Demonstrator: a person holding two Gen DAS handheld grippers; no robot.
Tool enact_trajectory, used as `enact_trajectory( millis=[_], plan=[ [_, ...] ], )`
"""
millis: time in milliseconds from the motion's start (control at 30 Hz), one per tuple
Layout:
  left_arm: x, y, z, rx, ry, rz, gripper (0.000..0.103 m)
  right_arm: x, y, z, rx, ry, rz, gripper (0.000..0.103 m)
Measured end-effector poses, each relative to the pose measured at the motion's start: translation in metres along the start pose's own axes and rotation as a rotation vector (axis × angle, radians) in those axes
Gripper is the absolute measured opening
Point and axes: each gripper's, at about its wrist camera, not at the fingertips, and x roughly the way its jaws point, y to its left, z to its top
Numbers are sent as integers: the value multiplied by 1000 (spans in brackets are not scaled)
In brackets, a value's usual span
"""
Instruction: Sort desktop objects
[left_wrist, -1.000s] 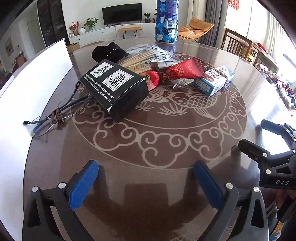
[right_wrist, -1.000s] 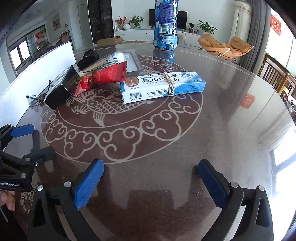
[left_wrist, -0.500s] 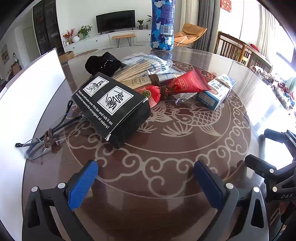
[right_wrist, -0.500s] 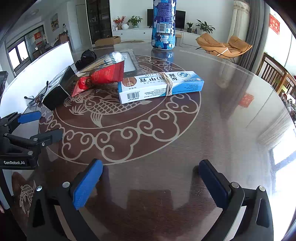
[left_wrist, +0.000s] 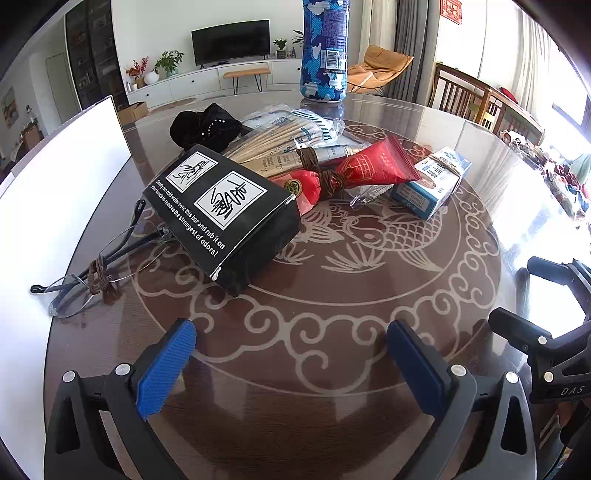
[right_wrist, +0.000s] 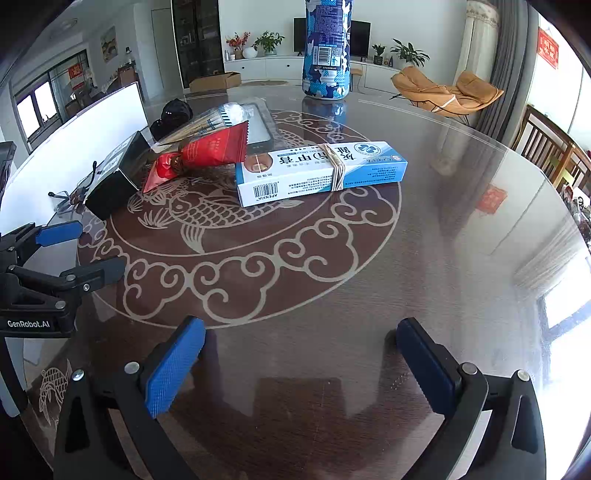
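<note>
Left tongs: left tongs (left_wrist: 291, 354) are spread wide with nothing between the blue pads, low over the table (left_wrist: 332, 424) at its near edge; they also show at the left edge of the right wrist view (right_wrist: 79, 251).
Right tongs: right tongs (right_wrist: 301, 363) are likewise wide open and empty, above bare glass; their black frame shows at the right edge of the left wrist view (left_wrist: 517, 295).
Table: round, dark wood under glossy glass, with a pale fish-and-cloud pattern in the middle.
Black box: a black box (left_wrist: 225, 214) with white printed panels lies flat on the left part of the pattern, its near corner pointing toward the left tongs.
Eyeglasses: folded eyeglasses (left_wrist: 99, 269), tied with a brown cord, lie just left of the black box, one end tucked under or against it.
Red tube: a red tube (left_wrist: 354, 171) bound with brown cord lies behind the black box, touching it.
Medicine box: a blue-and-white medicine box (right_wrist: 321, 171) wrapped with a rubber band lies right of the red tube, just beside its flat end.
Stick packet: a clear packet of wooden sticks (left_wrist: 284, 133) lies behind the red tube.
Black cloth: a black cloth item (left_wrist: 207, 125) sits at the far left of the pile.
Bottle: a tall blue patterned bottle (left_wrist: 325, 51) stands upright at the far side, apart from the pile.
White board: a white board (left_wrist: 48, 206) stands along the table's left edge.
</note>
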Motion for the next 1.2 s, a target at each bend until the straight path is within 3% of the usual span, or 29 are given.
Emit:
enact_trajectory(
  millis=[1200],
  plan=[
    [4, -1, -2, 0, -1, -1, 103, 0, 0, 0, 0, 0, 0, 103]
  ],
)
